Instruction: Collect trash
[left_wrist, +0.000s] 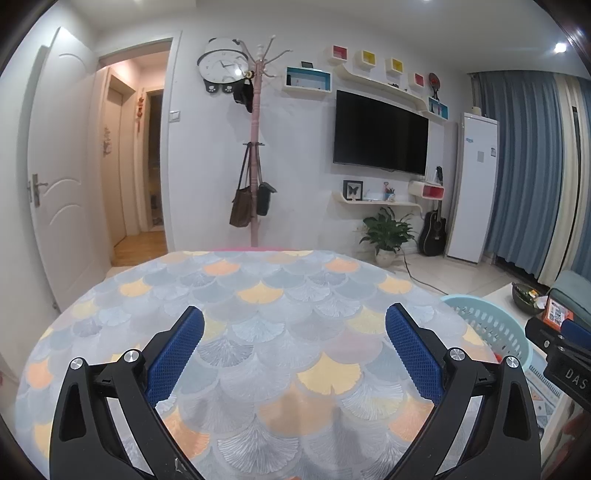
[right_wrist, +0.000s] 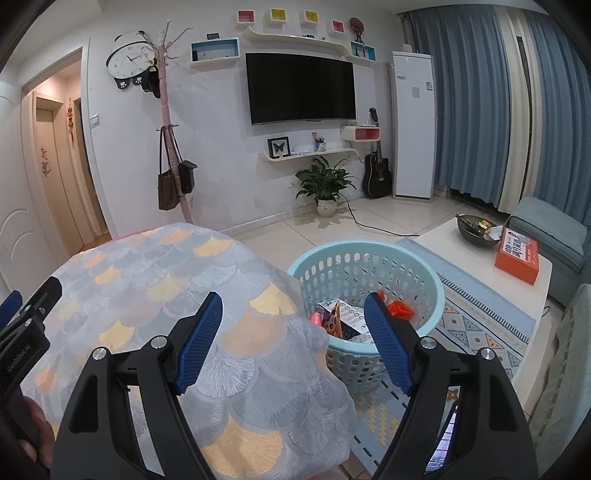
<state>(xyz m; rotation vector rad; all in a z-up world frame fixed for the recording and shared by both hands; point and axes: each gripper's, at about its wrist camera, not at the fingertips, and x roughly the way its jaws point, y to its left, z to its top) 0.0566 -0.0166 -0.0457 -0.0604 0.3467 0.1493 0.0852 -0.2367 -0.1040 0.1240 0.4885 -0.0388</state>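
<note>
Two handheld grippers hover over a round table (left_wrist: 258, 295) covered in a cloth of grey, blue and orange fan shapes; this table is the landmark for everything else here. Beyond the table's far edge stands a white wall carrying a dark television (left_wrist: 380, 133), with a pink coat stand (left_wrist: 255, 147) holding bags just behind the table and a panda-shaped clock (left_wrist: 223, 64) on the wall beside the stand's top. To the right of the table, on the floor and just beside its edge, sits a light blue perforated basket (right_wrist: 369, 262). Farther right of the table, past the basket, a low white coffee table (right_wrist: 480, 254) holds an orange box (right_wrist: 519, 254) and a dark bowl (right_wrist: 476, 227).

Inside the basket, low against its floor, lies the trash (right_wrist: 343, 315): printed paper packaging, with something orange-red beside it.

The left gripper (left_wrist: 295, 325) hangs above the near half of the table, its blue-padded fingers (left_wrist: 184, 343) spread wide with nothing between them. The right gripper (right_wrist: 295, 317) hangs at the table's right edge, one finger over the cloth and the other over the basket, also spread wide and holding nothing.
</note>
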